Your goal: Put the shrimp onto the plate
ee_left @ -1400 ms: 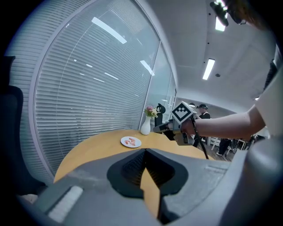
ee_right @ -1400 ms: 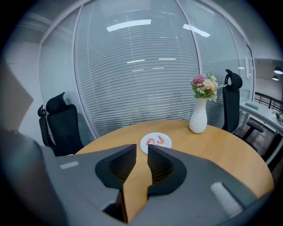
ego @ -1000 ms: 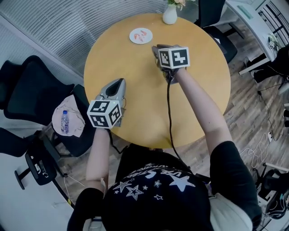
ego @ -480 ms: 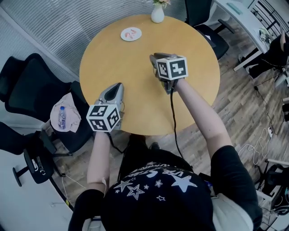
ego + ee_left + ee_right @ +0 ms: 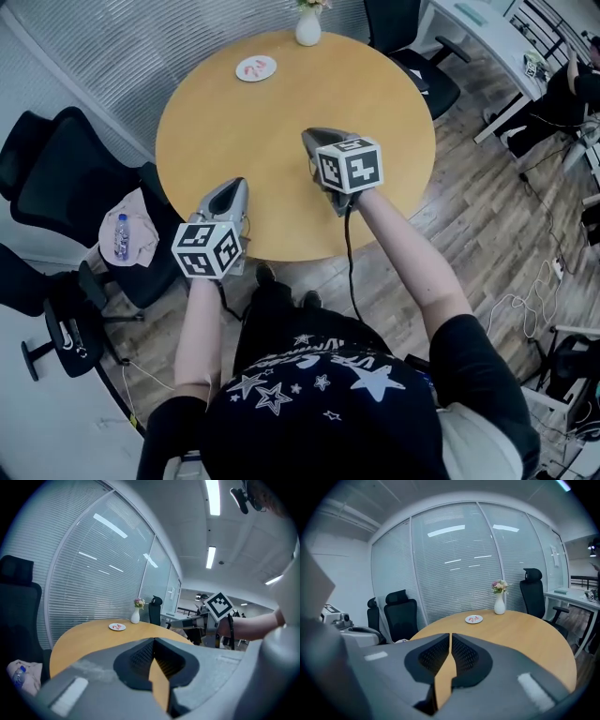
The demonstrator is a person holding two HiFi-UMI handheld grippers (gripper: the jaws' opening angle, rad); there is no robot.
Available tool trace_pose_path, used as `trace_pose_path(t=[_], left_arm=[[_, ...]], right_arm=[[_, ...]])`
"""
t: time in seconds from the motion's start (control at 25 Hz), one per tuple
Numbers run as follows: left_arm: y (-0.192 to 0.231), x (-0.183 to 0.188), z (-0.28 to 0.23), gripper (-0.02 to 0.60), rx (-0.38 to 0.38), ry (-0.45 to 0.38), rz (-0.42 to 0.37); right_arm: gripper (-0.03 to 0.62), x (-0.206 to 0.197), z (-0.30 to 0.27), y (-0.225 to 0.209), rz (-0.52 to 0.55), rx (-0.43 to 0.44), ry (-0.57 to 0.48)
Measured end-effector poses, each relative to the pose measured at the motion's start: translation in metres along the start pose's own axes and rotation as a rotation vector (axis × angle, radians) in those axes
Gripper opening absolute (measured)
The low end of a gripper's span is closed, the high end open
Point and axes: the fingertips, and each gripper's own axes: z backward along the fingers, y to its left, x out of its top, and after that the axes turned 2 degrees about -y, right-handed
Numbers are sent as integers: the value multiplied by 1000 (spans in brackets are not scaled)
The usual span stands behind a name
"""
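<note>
Since shrimp (image 5: 253, 67) already sit on the plate (image 5: 270, 66), keep left gripper (image 5: 235, 182) and right gripper (image 5: 308, 135) — jaws clenched, empty — off the worktop (image 5: 281, 108).

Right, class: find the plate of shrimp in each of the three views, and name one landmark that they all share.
Head view: the plate sits near the far edge of the table, upper left of centre.
Left gripper view: plate left of centre, at mid-height.
Right gripper view: plate just right of centre.
Shared landmark: the white vase stands to the plate's right in every view.
</note>
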Motion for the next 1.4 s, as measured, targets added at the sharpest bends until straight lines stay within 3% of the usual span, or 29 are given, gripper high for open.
trace_pose_path(t=[0.56,1.4], left_arm=[[-23,6,7,2,-80,4,-35],[-19,1,94,2,-161,-5,-43]], right_arm=[[2,-22,47,2,-98,-60,-36],[2,-47,97,98,-113,-106,-41]])
